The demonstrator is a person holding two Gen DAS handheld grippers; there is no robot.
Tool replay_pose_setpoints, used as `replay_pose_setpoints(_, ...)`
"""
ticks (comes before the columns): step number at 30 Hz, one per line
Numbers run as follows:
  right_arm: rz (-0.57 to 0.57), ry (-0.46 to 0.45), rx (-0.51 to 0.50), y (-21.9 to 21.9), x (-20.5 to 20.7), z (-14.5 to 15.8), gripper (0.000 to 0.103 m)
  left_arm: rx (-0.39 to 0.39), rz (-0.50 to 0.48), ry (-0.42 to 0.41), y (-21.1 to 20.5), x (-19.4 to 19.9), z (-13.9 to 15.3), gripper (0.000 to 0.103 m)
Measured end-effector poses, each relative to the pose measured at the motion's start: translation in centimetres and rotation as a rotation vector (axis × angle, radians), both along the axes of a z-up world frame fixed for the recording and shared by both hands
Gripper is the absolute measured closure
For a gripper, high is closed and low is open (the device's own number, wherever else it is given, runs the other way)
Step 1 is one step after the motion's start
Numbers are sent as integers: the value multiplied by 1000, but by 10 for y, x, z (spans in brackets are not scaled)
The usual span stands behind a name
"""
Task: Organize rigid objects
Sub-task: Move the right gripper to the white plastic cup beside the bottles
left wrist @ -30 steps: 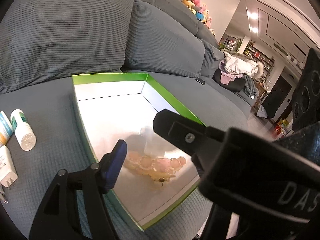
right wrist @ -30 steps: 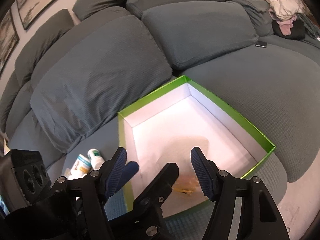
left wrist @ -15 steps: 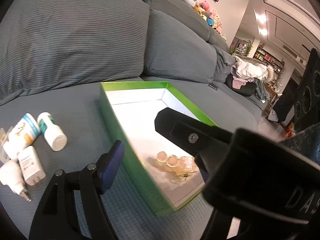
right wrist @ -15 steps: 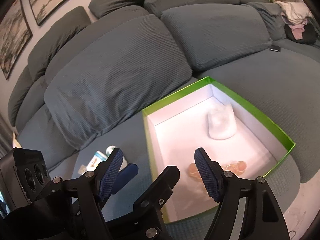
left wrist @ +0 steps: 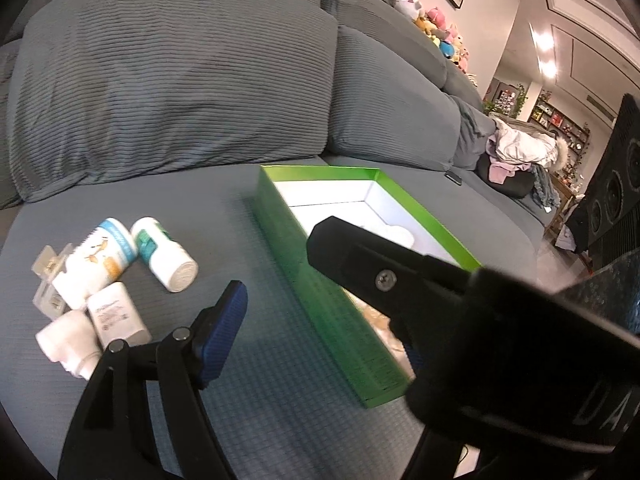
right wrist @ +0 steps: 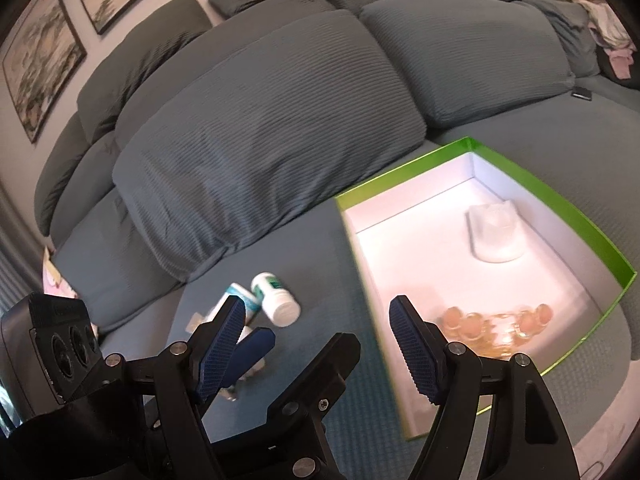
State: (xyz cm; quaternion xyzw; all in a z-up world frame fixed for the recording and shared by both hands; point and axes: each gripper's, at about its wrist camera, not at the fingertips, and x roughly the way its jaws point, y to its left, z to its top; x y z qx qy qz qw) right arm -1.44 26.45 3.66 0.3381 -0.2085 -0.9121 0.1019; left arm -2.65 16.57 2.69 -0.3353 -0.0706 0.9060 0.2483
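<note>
A grey sofa (right wrist: 256, 128) carries an open green box (right wrist: 404, 178) with a white pouch (right wrist: 496, 236) and a peach-coloured clear piece (right wrist: 496, 322) lying apart inside. Left of the box, well clear of it, small white bottles (left wrist: 108, 272) cluster on the seat. The right gripper (right wrist: 320, 344) and left gripper (left wrist: 320, 312) both gape empty, jaws having just widened.
</note>
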Motion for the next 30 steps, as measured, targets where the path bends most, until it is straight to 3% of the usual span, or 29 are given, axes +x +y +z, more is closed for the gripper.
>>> replay_pose_setpoints(30, 165, -41, -15, -78, -12, -9, 26, -71, 143, -43, -71, -1, -8, 31)
